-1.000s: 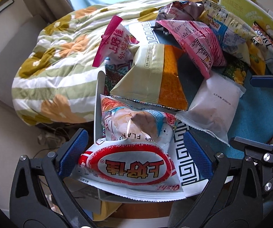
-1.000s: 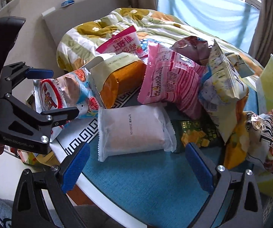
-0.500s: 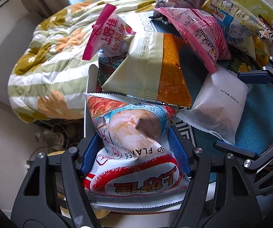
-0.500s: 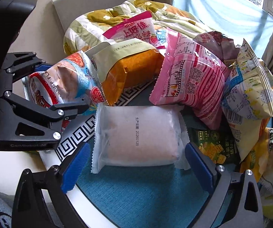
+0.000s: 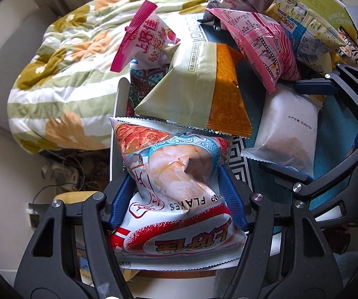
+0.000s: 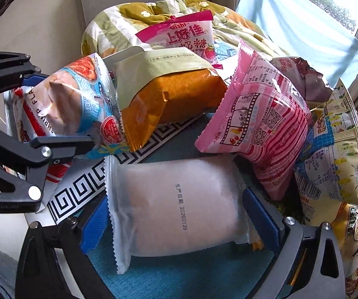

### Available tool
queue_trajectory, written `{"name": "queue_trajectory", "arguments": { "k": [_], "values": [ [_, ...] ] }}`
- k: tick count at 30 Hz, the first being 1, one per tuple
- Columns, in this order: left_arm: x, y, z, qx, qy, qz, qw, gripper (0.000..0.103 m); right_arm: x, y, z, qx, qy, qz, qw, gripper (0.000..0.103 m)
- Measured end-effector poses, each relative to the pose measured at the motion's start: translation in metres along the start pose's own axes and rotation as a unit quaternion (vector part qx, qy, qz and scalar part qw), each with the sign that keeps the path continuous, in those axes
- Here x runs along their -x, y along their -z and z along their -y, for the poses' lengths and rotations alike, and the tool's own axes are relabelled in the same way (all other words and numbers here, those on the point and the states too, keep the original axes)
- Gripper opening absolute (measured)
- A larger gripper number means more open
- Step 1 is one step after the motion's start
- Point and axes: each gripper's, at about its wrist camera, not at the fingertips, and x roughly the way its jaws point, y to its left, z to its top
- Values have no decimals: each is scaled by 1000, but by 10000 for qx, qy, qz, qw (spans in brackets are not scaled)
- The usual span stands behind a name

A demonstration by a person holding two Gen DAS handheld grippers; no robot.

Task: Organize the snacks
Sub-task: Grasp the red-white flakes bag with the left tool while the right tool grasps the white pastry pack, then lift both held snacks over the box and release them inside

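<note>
A red, white and blue shrimp flakes bag (image 5: 174, 164) lies at the near left end of the snack pile. My left gripper (image 5: 176, 186) is closing on it; both blue pads press into its sides and the bag crumples. In the right wrist view this bag (image 6: 74, 99) sits between the left gripper's black fingers (image 6: 41, 147). A frosted white packet (image 6: 176, 206) lies flat on the blue mat (image 6: 203, 281). My right gripper (image 6: 179, 216) stands open astride it, a pad close to each end.
A green and orange bag (image 5: 198, 92), a pink bag (image 5: 258, 47), a pink-topped candy bag (image 5: 146, 39) and several more snacks crowd the far side. A key-patterned white box (image 6: 79, 189) lies under the left bags. A flowered quilt (image 5: 66, 74) covers the bed beyond.
The left jaws have come in from wide open onto the shrimp flakes bag and squeezed it. The right gripper has moved closer, so the white packet now lies between its pads.
</note>
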Motion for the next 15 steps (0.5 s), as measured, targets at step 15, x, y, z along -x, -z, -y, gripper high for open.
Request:
{"name": "queue_trajectory", "arguments": {
  "k": [15],
  "values": [
    [0,2,-3,84,122,1,9999,58,-16,-7,17,-43,-466,-54,9989,94]
  ]
}}
